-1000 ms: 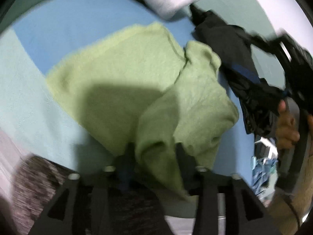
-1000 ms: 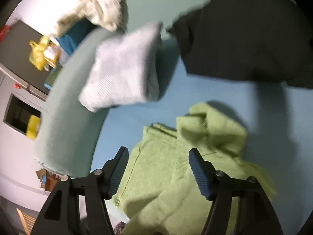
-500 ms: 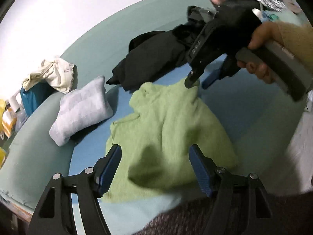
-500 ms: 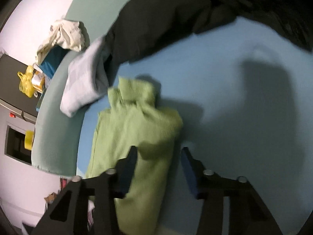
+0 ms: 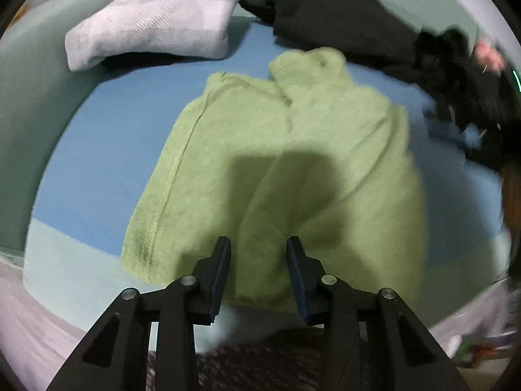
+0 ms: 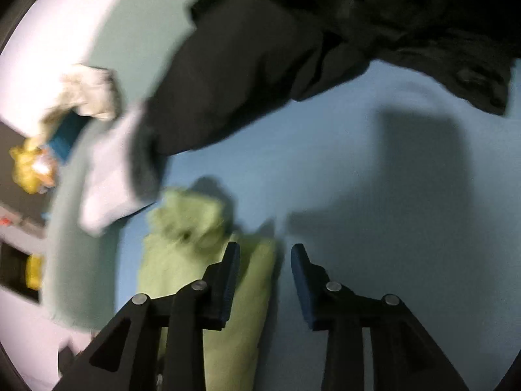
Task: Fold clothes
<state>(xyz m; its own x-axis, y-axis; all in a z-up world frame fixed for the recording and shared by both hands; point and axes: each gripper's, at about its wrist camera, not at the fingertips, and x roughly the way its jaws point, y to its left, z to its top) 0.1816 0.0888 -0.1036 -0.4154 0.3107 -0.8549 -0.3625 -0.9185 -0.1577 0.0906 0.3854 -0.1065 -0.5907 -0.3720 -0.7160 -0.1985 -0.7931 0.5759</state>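
One green garment (image 5: pixel 286 169), of a fleecy or terry cloth, is seen lying on the blue sheet (image 5: pixel 107 150) of a bed, partly folded, with one side laid over the middle and a stitched hem running along its left edge. In the right wrist view the same green garment (image 6: pixel 202 260) is seen at the lower left, blurred.

The left gripper (image 5: pixel 259 247) is held over the near edge of the green garment with its jaws parted and nothing between them; whether the tips touch the cloth cannot be told. The right gripper (image 6: pixel 265 251) is likewise seen with its jaws apart and empty, its left finger over the edge of the green garment and its right finger over bare sheet.

No container with visible contents can be made out. Counted: one green garment; one folded pale grey cloth (image 5: pixel 156 16), lying at the far left edge of the blue sheet and well apart from the green garment; and one heap of black clothing (image 5: pixel 374 32), spread along the far side, just beside the collar end of the green garment. How many pieces make up the heap cannot be told. In the right wrist view the black clothing (image 6: pixel 276 65) is seen overlapping the pale grey cloth (image 6: pixel 107 179).

Beyond the bed, one crumpled cream cloth (image 6: pixel 88 94) is seen resting on something teal, and a yellow bag (image 6: pixel 29 169) is seen near it, both blurred.
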